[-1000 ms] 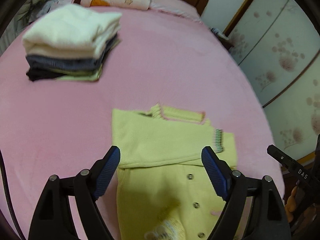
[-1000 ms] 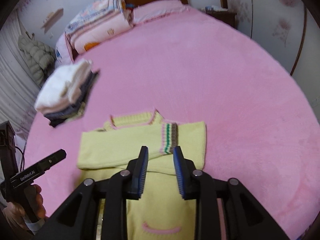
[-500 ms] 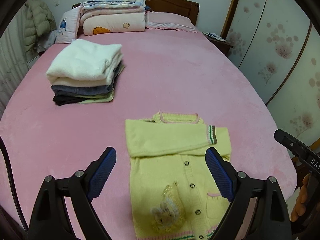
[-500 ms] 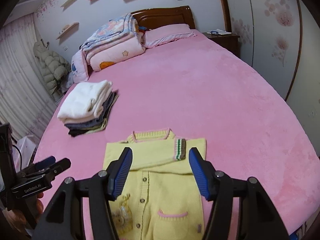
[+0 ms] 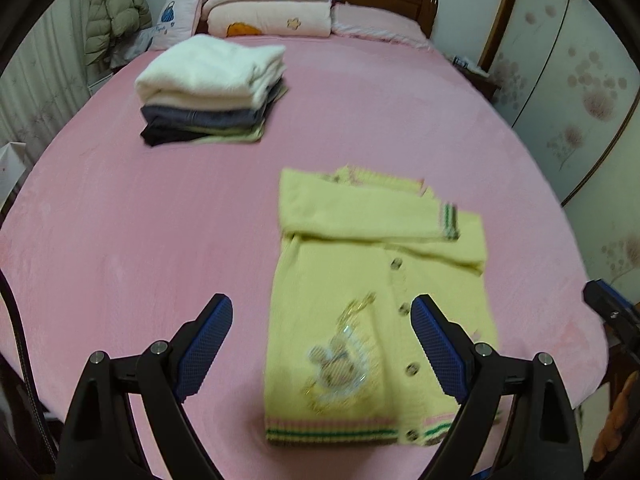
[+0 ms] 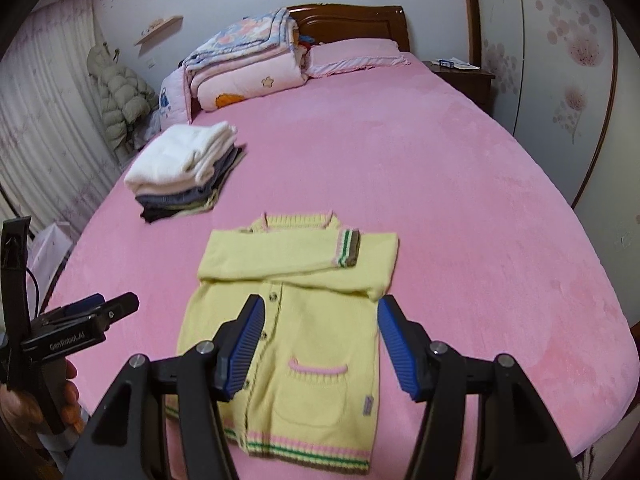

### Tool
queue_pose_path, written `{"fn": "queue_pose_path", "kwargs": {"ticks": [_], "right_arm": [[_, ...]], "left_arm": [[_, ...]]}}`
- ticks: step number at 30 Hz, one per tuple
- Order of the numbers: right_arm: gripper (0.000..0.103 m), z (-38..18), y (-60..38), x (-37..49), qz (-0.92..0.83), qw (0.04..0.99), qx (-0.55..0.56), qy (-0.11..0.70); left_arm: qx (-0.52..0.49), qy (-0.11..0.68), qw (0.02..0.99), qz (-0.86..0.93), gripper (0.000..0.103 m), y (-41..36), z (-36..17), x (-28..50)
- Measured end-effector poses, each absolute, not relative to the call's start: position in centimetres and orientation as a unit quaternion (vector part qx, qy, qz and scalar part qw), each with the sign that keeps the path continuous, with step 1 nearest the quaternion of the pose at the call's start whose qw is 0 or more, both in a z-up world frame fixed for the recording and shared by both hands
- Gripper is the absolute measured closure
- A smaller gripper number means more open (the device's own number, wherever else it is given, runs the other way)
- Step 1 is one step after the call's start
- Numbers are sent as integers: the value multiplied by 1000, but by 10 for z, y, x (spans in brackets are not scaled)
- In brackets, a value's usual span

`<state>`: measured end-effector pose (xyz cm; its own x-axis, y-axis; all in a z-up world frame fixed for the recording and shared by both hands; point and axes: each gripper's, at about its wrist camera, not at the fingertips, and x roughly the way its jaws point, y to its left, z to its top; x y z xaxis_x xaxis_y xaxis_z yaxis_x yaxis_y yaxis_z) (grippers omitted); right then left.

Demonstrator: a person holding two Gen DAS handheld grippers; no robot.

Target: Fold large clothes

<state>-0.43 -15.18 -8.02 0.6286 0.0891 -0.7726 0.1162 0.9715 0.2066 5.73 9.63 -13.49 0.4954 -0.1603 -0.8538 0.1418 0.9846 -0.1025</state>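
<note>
A yellow knit cardigan (image 5: 372, 292) lies flat on the pink bed (image 5: 140, 232), buttons up, both sleeves folded across the chest, striped hem nearest me. It also shows in the right wrist view (image 6: 292, 320). My left gripper (image 5: 322, 338) is open and empty, held above the cardigan's lower left part. My right gripper (image 6: 318, 344) is open and empty, above the cardigan's lower right near its pocket. The left gripper also shows at the left edge of the right wrist view (image 6: 100, 312).
A stack of folded clothes (image 5: 212, 88), white on top, sits at the far left of the bed, seen also in the right wrist view (image 6: 184, 168). Folded quilts (image 6: 248, 68) and a pillow lie by the headboard. A nightstand (image 6: 460, 76) and wardrobe doors stand to the right.
Both grippers have pulled back and up from the folded sleeves toward the hem. The right gripper, nearly shut a second ago, has opened wide.
</note>
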Motion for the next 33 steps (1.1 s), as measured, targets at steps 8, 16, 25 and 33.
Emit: {"fn": "queue_pose_path", "kwargs": {"ticks": [8, 16, 25, 33], "right_arm": [[44, -128, -153, -29, -1, 873, 125, 472], [46, -189, -160, -50, -7, 843, 127, 523], [60, -236, -153, -66, 11, 812, 124, 570], [65, -246, -152, -71, -2, 809, 138, 571]], "left_arm": [[-31, 551, 831, -74, 13, 123, -207, 37], [-104, 599, 791, -70, 14, 161, -274, 9], [-104, 584, 797, -115, 30, 159, -287, -2], [-94, 594, 785, -146, 90, 145, -290, -2]]}}
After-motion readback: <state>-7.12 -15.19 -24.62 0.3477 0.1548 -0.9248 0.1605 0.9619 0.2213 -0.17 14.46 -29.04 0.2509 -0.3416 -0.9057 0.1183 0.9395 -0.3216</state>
